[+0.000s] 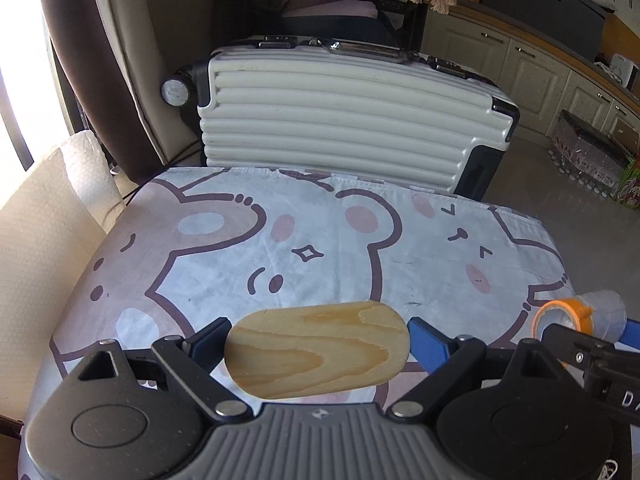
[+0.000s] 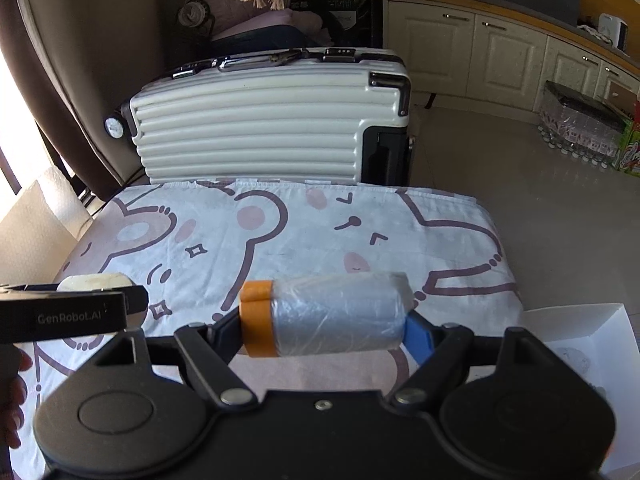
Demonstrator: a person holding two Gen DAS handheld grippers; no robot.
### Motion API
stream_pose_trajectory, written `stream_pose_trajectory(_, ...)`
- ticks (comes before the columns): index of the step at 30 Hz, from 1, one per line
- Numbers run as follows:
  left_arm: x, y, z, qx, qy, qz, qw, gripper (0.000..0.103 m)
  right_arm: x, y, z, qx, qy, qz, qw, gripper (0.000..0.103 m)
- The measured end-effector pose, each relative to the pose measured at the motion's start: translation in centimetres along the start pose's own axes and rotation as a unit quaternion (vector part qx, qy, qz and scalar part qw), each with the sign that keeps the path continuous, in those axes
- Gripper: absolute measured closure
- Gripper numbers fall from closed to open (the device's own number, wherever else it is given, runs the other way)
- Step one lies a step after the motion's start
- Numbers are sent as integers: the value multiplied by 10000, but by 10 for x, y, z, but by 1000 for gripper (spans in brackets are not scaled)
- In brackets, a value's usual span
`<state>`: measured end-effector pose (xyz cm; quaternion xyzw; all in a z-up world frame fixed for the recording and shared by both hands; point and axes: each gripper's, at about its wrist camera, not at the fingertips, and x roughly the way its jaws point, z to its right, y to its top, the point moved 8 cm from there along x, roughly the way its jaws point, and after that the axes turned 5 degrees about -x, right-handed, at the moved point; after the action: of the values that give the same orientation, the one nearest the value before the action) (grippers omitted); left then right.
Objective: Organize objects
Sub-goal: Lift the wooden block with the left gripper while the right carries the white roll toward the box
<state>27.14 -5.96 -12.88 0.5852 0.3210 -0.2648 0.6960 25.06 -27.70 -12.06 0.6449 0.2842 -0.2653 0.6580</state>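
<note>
Bedding printed with pink-cheeked cartoon bears, a white cloth (image 1: 320, 240), covers the table and serves as the landmark. Beyond its far edge lies a ribbed white hard-shell suitcase (image 1: 340, 120) on its side, touching or just behind the cloth. Off the cloth's right edge, low down, sits an open white cardboard box (image 2: 580, 332). Above the cloth's near part, the left gripper (image 1: 318, 346) is clamped on a flat oval block of pale grained wood (image 1: 316, 352), one pad at each end, the block held clear of the cloth. Right of it, also above the cloth's near part, the right gripper (image 2: 326, 320) grasps a roll of clear plastic film with an orange tape collar (image 2: 332, 314), lying crosswise between the pads.
</note>
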Motion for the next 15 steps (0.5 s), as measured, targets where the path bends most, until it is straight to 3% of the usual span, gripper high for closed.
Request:
stream_pose_trajectory(8, -35, 0, -7, -50, -61, 290, 9995, 10, -25, 8, 3, 68, 6, 234, 9997, 22)
stream_pose_trajectory(15, -36, -5, -5, -64, -56, 252, 9996, 10, -35, -2, 14, 170, 40, 175, 9997, 22)
